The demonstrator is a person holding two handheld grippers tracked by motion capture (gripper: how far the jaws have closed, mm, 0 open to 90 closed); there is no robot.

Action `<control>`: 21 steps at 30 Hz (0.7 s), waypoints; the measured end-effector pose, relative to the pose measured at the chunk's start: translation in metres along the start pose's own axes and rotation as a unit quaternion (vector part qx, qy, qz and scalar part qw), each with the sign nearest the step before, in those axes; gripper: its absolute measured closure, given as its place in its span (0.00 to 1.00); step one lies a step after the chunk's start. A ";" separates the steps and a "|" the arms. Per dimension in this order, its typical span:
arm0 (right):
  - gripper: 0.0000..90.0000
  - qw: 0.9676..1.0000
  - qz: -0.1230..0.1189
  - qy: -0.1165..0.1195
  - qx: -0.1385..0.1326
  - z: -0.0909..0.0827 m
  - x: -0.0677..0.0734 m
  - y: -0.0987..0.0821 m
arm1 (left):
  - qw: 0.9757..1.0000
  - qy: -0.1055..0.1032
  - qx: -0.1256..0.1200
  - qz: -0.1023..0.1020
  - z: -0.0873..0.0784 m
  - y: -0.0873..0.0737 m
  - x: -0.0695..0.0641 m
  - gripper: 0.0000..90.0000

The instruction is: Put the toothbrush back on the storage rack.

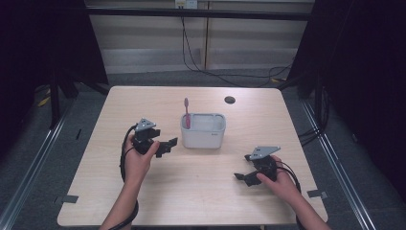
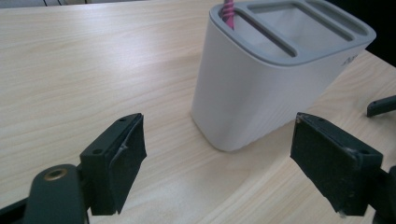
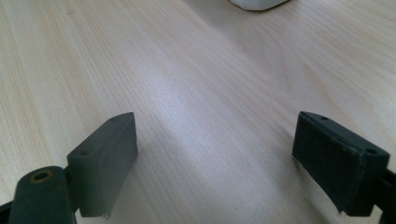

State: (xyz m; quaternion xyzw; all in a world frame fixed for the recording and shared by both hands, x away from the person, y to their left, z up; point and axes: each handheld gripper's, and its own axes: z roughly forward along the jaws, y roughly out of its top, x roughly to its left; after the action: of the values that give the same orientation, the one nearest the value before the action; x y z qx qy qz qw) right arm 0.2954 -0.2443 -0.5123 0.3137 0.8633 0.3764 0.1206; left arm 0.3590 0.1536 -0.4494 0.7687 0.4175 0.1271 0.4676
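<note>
Both the left gripper [image 2: 217, 161] and right gripper [image 3: 215, 161] gape empty; high view reveals holder's [image 1: 203, 136] pink toothbrush [image 1: 187, 112].

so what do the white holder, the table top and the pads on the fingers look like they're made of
Holder: likely matte plastic, with smooth moulded walls and a grey rim.
Table top: pale wood or wood-look laminate; printed grain, soft sheen.
Pads: dark rubber or foam, probably; dull, with a frayed edge.

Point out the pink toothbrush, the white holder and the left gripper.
pink toothbrush [image 1: 186, 111]: high view, on its handle above the rim.
white holder [image 2: 243, 98]: left gripper view, on its front wall.
left gripper [image 1: 167, 145]: high view, midway between its fingertips.
</note>
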 end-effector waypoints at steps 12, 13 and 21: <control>0.15 1.000 0.000 0.000 0.000 0.000 0.000 0.000 | 1.000 0.004 0.011 0.007 -0.006 -0.012 0.008 0.20; 0.15 1.000 0.000 0.000 0.000 0.000 0.000 0.000 | 1.000 0.002 0.009 0.005 -0.006 -0.013 0.008 0.20; 0.15 1.000 0.000 0.000 0.000 0.000 0.000 0.000 | 1.000 0.005 0.016 0.000 -0.012 -0.022 0.014 0.20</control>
State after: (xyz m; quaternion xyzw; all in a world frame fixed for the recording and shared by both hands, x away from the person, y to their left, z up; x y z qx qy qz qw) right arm 0.2954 -0.2443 -0.5123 0.3137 0.8633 0.3765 0.1206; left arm 0.3497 0.1764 -0.4642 0.7754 0.4222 0.1243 0.4528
